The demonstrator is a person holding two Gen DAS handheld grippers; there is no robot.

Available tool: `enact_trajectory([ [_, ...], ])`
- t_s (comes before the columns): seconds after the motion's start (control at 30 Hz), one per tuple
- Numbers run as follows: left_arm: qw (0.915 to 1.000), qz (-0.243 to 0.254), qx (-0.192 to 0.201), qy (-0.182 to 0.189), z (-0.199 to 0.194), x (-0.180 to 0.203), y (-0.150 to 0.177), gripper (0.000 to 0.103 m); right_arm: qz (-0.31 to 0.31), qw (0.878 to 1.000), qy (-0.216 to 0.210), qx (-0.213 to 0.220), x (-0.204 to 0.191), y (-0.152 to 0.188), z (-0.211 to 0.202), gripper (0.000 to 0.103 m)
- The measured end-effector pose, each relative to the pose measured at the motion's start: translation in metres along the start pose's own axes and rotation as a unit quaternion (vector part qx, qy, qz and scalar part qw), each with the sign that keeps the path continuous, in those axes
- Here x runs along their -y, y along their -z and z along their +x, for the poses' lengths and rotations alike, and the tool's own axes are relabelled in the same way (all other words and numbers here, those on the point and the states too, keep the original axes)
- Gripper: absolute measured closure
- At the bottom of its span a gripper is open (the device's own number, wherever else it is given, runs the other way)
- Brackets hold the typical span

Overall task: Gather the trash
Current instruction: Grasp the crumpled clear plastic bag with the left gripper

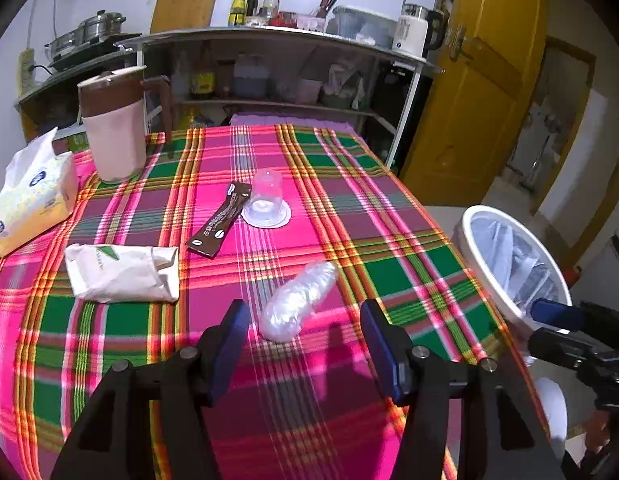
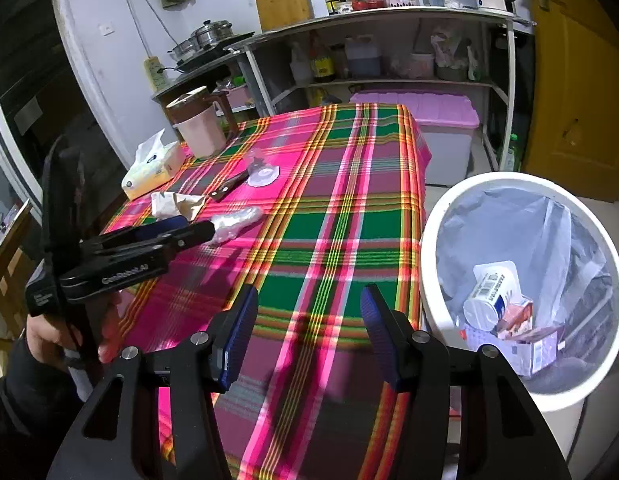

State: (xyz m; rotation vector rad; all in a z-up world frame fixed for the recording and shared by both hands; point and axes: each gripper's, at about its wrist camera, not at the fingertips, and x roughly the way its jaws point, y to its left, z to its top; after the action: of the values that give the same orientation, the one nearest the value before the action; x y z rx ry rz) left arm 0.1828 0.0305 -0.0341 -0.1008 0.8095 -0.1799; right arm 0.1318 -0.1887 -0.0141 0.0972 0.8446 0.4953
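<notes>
A crumpled clear plastic wrapper (image 1: 296, 302) lies on the plaid tablecloth just ahead of my left gripper (image 1: 305, 312), whose blue pads stand open with the wrapper's near end between their tips, untouched. Farther off lie a white paper bag (image 1: 123, 274), a brown sachet (image 1: 221, 222) and an upturned clear plastic cup (image 1: 266, 200). My right gripper (image 2: 309, 304) hangs open and empty over the table's near right part, beside the white trash bin (image 2: 433, 280). In the right wrist view the left gripper (image 2: 189, 226) reaches toward the wrapper (image 2: 235, 222).
A pink and brown jug (image 1: 115, 128) and a tissue pack (image 1: 33, 198) stand at the table's far left. The bin, lined with a bag, holds several cartons and a cup. A shelf rack with bottles (image 1: 269, 60) and a yellow door (image 1: 477, 80) lie behind.
</notes>
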Motion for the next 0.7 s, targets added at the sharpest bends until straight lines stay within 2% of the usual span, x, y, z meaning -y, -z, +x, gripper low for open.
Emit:
enact_trajectory([
  [0.17,0.9998,0.004,-0.021,-0.003,0.023,0.000,-0.005,0.047,0.005,1.000,0.000,-0.006,0.006,-0.006,0.010,0.049],
  [0.23,0.9994,-0.003,-0.032,-0.008,0.033,-0.002,-0.006,0.053,0.006,1.000,0.001,-0.008,0.007,-0.007,0.012,0.049],
  [0.27,0.9992,-0.004,-0.039,-0.011,0.037,-0.002,-0.006,0.061,0.007,1.000,0.001,-0.008,0.008,-0.007,0.012,0.049],
  [0.33,0.9991,0.001,-0.038,-0.019,0.039,0.000,-0.005,0.066,0.008,1.000,0.001,-0.009,0.010,-0.008,0.013,0.049],
  [0.37,0.9992,0.002,-0.037,-0.016,0.038,0.000,-0.005,0.075,0.009,1.000,0.002,-0.010,0.011,-0.008,0.013,0.049],
  [0.7,0.9994,-0.028,-0.017,-0.004,0.020,0.002,0.005,0.077,0.004,1.000,0.008,-0.017,0.008,-0.011,0.018,0.049],
])
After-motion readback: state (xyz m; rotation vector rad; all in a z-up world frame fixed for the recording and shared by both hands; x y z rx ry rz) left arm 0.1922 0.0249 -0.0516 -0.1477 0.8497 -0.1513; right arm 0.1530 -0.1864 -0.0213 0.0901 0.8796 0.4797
